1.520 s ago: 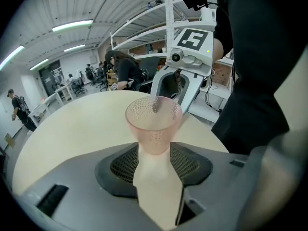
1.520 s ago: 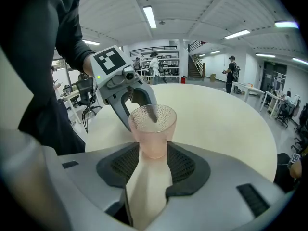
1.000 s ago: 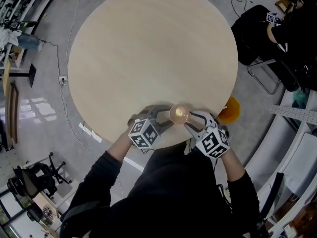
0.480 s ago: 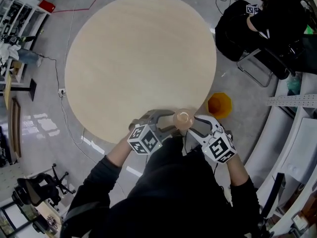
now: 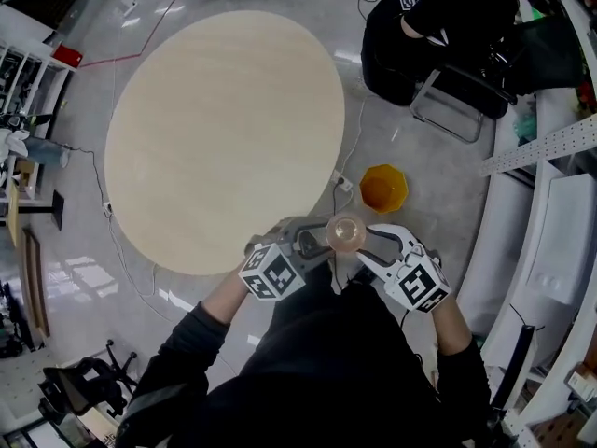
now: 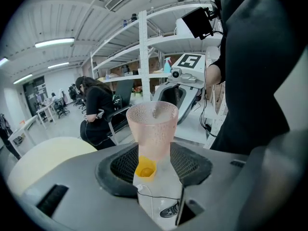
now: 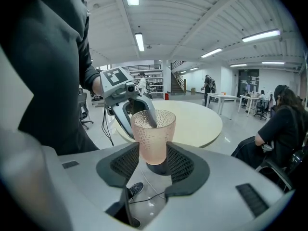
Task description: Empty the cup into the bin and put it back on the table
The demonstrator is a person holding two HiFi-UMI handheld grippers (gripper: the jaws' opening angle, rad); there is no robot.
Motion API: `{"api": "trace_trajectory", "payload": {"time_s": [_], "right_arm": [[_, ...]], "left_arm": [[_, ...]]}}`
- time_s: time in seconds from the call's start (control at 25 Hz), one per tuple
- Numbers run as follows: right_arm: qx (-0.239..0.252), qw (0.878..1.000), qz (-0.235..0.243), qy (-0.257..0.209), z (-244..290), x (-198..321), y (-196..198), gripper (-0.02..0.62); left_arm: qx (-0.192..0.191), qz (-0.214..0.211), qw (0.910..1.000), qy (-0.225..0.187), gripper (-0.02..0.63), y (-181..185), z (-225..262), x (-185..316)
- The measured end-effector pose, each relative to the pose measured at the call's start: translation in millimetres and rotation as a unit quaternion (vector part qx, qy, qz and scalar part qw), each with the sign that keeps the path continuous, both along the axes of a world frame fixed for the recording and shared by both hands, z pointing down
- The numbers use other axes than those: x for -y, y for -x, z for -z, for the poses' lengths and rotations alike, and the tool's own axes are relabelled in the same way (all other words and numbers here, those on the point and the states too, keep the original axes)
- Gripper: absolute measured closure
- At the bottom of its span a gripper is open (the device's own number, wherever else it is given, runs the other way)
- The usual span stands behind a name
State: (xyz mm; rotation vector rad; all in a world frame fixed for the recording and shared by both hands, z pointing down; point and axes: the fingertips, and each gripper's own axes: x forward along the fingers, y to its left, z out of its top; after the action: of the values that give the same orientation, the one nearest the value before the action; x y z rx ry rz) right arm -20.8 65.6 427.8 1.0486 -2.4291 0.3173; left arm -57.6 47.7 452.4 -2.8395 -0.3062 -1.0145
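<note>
Head view, read from left to right, with positions given from the orange bin (image 5: 383,188), which stands on the floor.

The round table (image 5: 215,129) lies to the left of the bin. Its nearest edge is close by, and its pale top is bare where we can see it, so there is room for the return.

The left gripper (image 5: 317,241) is below and to the left of the bin. Its jaws are part-way apart and closed against the lower wall of the cup (image 5: 345,233). This pink, dimpled, translucent tumbler is held upright in the air, clear of the table edge. It is near the bin on the person's side and not yet over the bin's mouth. We judge that it is kept upright so that nothing spills before the tip. We cannot make out its contents.

The right gripper (image 5: 371,243) meets the cup from the opposite side, and its pads press the same tumbler. We take the double grip to be for steadiness in the carry.

Between the cup and the bin we see open floor, crossed only by a white cable (image 5: 340,181) just left of the bin. A chair with a seated person (image 5: 448,26) is well beyond the bin. White furniture (image 5: 560,241) bounds the floor to the bin's right.
</note>
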Motion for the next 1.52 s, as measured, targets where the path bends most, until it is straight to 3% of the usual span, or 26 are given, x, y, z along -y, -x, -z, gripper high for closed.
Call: {"api": "trace_trajectory", "payload": {"time_s": [0.56,0.92,1.2,1.52], "right_arm": [[0.074,0.995,-0.070,0.018,-7.4,-90.8,-77.1,0.414],[0.124,0.984,-0.118,0.054,-29.7,-76.9,-104.7,0.416],[0.173,0.968,-0.159,0.083,-46.6,-38.7,-133.3,0.416],[0.215,0.953,-0.179,0.116,-88.4,-18.8,-155.0,0.416]], "left_arm": [[-0.003,-0.021,0.9979,0.061,0.394,-79.0,-5.6,-89.9],[-0.003,-0.043,0.9919,0.119,0.394,-108.0,-24.9,-74.9],[-0.008,-0.051,0.9759,0.212,0.394,-136.5,-42.5,-39.8],[0.014,-0.030,0.9608,0.275,0.393,-157.4,-85.7,-22.7]]}}
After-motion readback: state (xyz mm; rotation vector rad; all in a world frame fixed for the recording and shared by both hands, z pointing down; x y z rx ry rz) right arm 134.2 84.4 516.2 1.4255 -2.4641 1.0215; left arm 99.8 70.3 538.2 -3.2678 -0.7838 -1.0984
